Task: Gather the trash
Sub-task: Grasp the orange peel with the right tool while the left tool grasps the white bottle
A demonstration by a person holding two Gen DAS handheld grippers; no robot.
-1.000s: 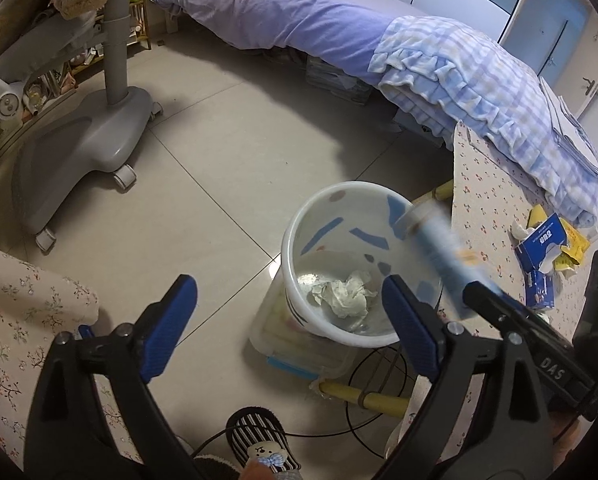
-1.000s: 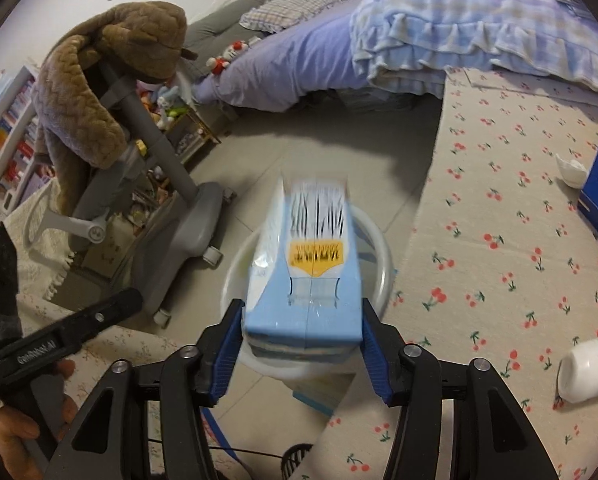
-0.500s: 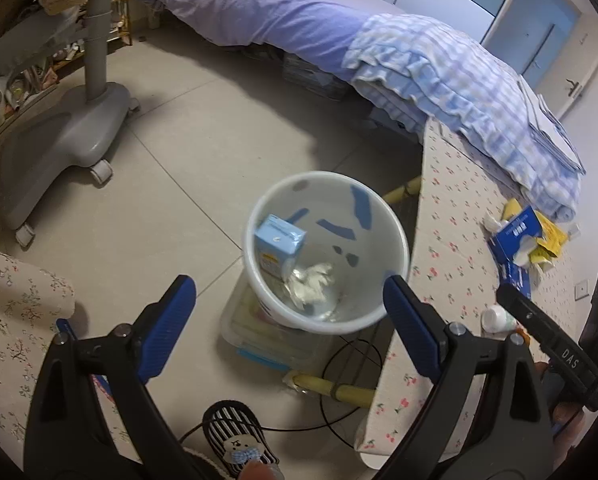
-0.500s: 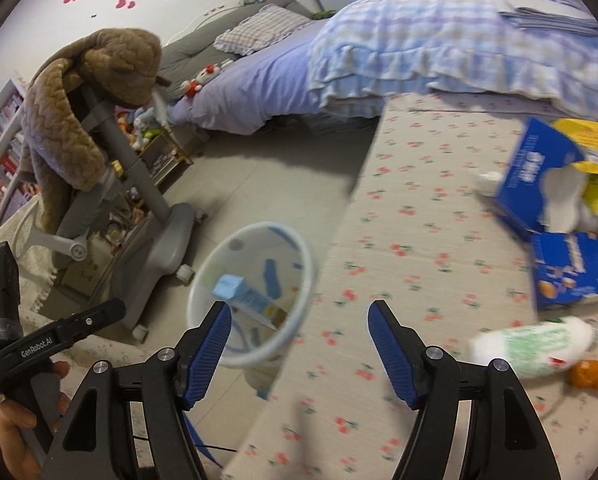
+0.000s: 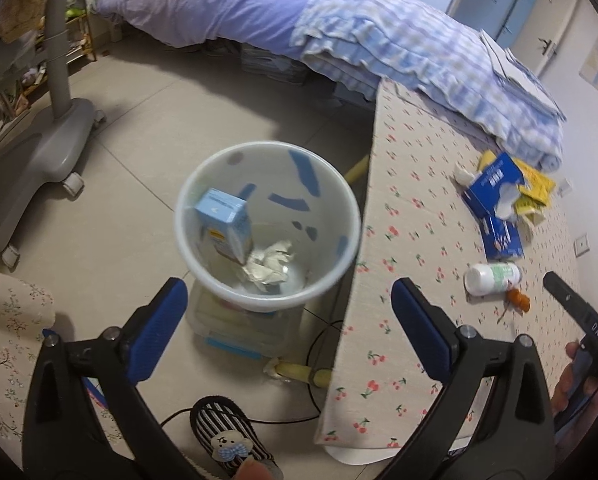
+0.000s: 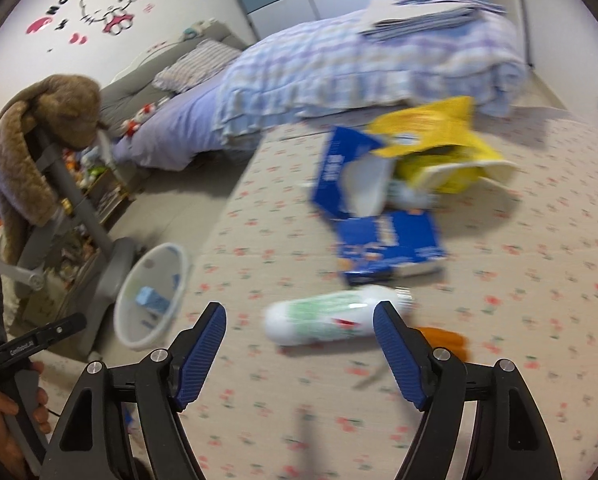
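A white bin (image 5: pixel 343 216) stands on the floor beside the cherry-print table (image 5: pixel 411 216). A light blue carton (image 5: pixel 225 226) and crumpled paper (image 5: pixel 269 266) lie in it. My left gripper (image 5: pixel 289 320) is open and empty above the bin's near side. My right gripper (image 6: pixel 299 342) is open and empty over the table, just in front of a white bottle with a green label (image 6: pixel 331 314) lying on its side. Beyond the bottle lie a blue box (image 6: pixel 391 246), an open blue tissue box (image 6: pixel 347 176) and yellow packaging (image 6: pixel 435 148). The bin also shows in the right wrist view (image 6: pixel 127 304).
A small orange object (image 6: pixel 445 338) lies right of the bottle. A bed with purple and checked bedding (image 5: pixel 339 40) runs behind the table. A grey rolling stand (image 5: pixel 39 148) is on the floor at left. A striped slipper (image 5: pixel 227 436) and a cable (image 5: pixel 323 344) lie below the bin.
My right gripper let the blue carton drop into the bin, opened, and swung right over the table to the white bottle. My left gripper stayed open over the bin.
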